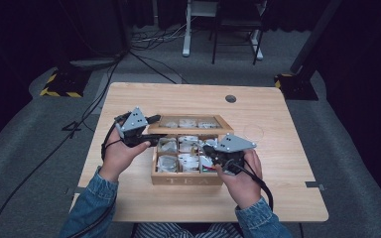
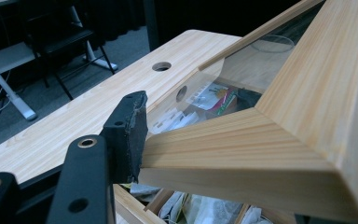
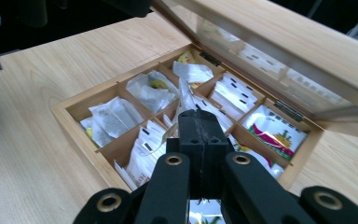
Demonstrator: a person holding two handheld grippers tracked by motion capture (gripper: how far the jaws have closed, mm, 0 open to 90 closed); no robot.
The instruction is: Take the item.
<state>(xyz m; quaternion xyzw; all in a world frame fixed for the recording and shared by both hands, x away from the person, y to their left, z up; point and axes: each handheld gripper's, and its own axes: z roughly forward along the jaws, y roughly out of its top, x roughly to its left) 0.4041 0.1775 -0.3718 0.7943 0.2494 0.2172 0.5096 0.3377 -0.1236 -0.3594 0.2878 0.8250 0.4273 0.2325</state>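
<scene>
Tea box [image 1: 186, 179] sits just under the right claw [image 3: 203, 122], its glass-paned lid [image 2: 279, 140] raised and pinched at one corner by the left claw [image 2: 137, 135], clenched on the wooden frame. Right claw hovers with jaws pressed together, grasping nothing (tea bags [image 3: 112, 116] fill the compartments just ahead of it). Beneath both claws spreads the pale wooden desk [image 1: 273, 114].

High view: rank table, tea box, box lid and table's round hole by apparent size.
1. Table
2. Tea box
3. Box lid, raised and seen at an angle, so it looks smaller than it is
4. Round hole
</scene>
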